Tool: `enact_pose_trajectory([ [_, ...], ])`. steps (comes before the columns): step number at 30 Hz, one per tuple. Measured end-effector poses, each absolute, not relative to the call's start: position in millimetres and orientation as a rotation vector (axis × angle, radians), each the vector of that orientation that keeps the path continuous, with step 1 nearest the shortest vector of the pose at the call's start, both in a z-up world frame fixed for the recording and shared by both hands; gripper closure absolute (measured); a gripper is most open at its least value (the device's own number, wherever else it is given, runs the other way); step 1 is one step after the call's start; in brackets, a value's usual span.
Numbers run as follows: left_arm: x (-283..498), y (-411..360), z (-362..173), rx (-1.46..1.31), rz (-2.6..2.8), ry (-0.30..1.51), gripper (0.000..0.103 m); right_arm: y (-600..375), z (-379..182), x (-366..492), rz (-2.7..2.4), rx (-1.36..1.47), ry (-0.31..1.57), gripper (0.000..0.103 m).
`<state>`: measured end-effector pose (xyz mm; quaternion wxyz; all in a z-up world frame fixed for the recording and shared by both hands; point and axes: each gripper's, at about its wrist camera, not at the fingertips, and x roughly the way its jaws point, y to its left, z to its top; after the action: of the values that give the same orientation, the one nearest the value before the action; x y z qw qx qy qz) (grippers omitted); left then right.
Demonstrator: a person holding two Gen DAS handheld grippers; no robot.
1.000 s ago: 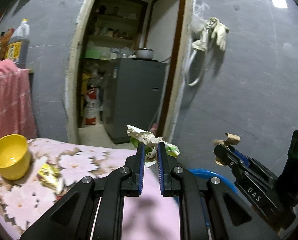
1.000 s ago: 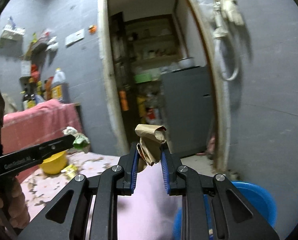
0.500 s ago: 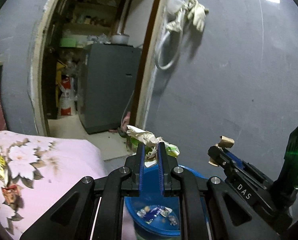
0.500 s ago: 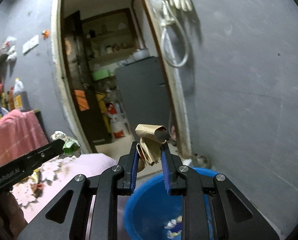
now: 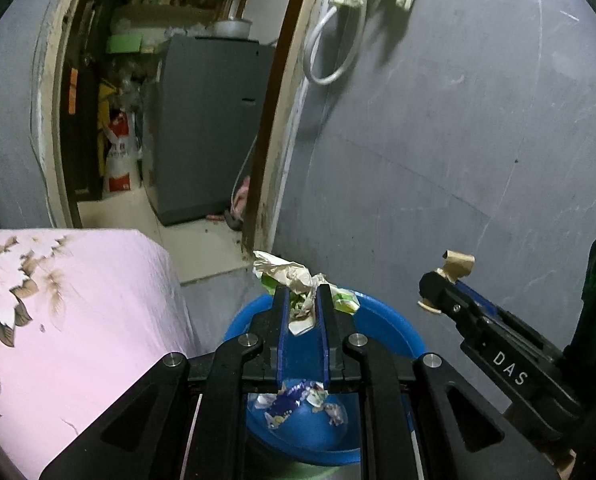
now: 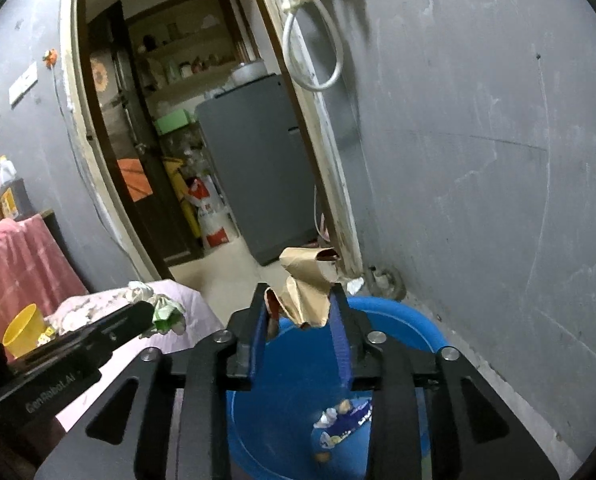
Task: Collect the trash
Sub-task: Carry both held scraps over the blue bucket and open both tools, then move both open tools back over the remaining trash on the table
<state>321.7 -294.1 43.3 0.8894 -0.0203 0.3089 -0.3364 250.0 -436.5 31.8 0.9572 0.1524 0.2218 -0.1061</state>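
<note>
The left hand-held gripper point(image 5: 302, 300) is nearly shut, its blue pads pinching a crumpled white-and-green wrapper point(image 5: 298, 280) that sticks out past the fingertips. It hangs over the blue plastic basin point(image 5: 389, 336) on the floor, just beside the corner of the desk point(image 5: 98, 300) with its pink floral cloth.

The right hand-held gripper point(image 6: 301, 312) is over the same basin point(image 6: 409, 320) and its jaws are opening — a crumpled piece of brown paper point(image 6: 307, 284) is between the pads, leaning against the right pad with a gap showing on the left side, so the grip looks loosened rather than tight. From the left wrist view that paper point(image 5: 457, 264) shows as a small tan scrap at the tip of the right hand-held gripper point(image 5: 437, 292), above the basin's far right side.

Inside the basin lies earlier-collected litter — a blue-and-white printed snack wrapper point(image 6: 345, 420) with a few small scraps around it. A yellow cup point(image 6: 22, 328) stands on the desk behind the left hand-held gripper point(image 6: 154, 312). Beyond, an open doorway shows a grey refrigerator point(image 5: 206, 128).
</note>
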Motion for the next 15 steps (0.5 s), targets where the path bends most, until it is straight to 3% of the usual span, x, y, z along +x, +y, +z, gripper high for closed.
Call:
enact_pose_trajectory([
  [5,324.7,-295.3,29.7,-0.046,-0.701,0.681,0.070,-440.4,29.1,251.1,-0.234,0.320,0.475,0.063],
  [7,325.3,-293.2,28.0,-0.050,-0.697,0.677,0.069,-441.8,29.2,250.3,-0.236,0.324,0.474,0.059],
  [15,325.9,-285.3,31.4,-0.066,-0.678,0.672,0.068,-440.7,31.6,253.6,-0.239,0.320,0.466,0.058],
])
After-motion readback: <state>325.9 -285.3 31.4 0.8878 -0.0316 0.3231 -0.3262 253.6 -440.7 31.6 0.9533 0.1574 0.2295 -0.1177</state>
